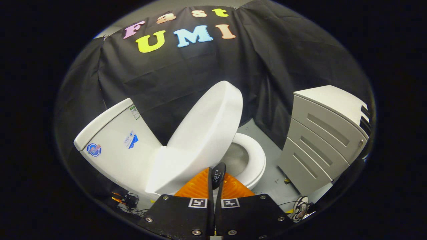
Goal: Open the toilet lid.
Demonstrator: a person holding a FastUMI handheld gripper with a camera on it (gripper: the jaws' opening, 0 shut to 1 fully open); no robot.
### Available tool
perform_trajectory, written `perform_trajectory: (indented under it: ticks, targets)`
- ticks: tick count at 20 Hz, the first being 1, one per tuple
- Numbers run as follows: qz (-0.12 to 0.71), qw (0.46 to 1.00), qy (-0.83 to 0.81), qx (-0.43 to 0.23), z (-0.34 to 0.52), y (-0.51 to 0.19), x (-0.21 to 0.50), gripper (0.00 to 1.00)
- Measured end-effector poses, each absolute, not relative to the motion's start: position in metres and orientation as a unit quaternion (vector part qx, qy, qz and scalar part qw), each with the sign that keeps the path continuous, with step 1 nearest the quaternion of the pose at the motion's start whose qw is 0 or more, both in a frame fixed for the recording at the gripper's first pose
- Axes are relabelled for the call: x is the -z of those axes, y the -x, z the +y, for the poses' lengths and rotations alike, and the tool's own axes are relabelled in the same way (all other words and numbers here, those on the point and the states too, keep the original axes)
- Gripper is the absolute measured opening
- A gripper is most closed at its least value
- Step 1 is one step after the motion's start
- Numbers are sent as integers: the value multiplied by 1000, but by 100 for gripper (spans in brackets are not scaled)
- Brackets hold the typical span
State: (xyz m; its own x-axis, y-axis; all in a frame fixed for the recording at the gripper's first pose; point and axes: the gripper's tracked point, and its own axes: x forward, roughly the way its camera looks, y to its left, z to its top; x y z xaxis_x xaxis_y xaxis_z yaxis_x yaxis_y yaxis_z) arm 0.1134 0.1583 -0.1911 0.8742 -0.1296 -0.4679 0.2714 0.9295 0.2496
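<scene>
Hand-held gripper (pixel 215 181): fingers drawn together, a narrow slit between them, nothing seen clamped. A dark strip stands up from between the tips; its nature cannot be told.

Lid (pixel 203 133): raised off the seat (pixel 255 160), tilted back toward the tank (pixel 120 140) but not resting against it. It stands just ahead of the fingers, its lower edge close to the tips; contact cannot be confirmed.

Seat: down on the bowl, part of the bowl opening exposed beside the lid.

Tank: behind the lid, stickers on its face.

Cabinet (pixel 320 143): grey, drawered, well apart from the toilet on the seat side, standing on the floor (pixel 273 166).

Cables (pixel 130 201): on the floor below the tank.
</scene>
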Motion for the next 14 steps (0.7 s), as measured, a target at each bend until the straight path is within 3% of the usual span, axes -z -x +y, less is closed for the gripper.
perform_trajectory:
  ticks: [14]
  targets:
    - [181, 975, -70, 109, 193, -115, 148, 1]
